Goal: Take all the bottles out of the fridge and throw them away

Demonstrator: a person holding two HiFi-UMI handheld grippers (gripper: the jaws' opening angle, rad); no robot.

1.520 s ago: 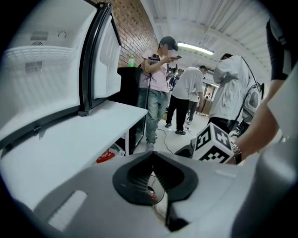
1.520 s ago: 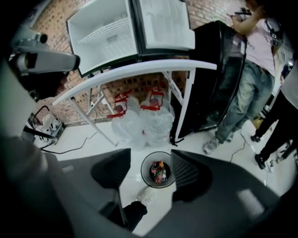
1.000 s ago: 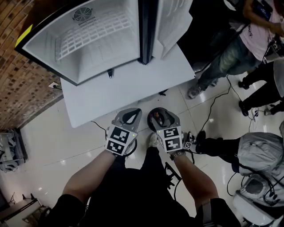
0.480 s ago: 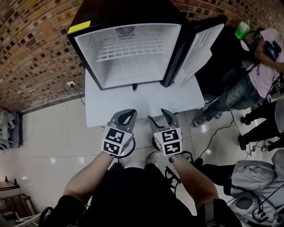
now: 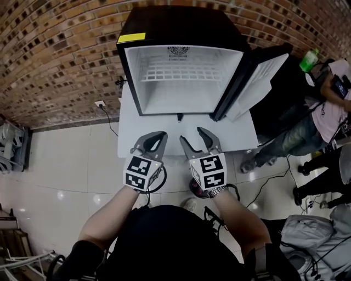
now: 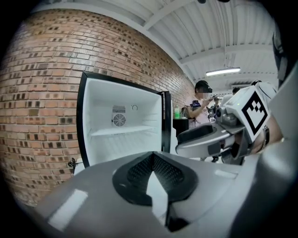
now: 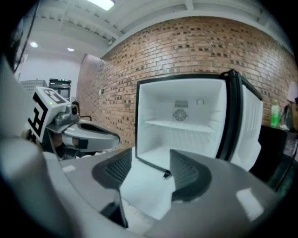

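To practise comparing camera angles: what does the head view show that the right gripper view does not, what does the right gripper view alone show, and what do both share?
Head view only: the black top of the fridge with its yellow label, a wall socket, the person's forearms.
Right gripper view only: the ceiling lights, and the ribbed pads of the right gripper, jaws apart, just eased slightly closer, nothing between them.
Both: the open fridge with no bottle showing inside, the brick wall, the left gripper, a green bottle.
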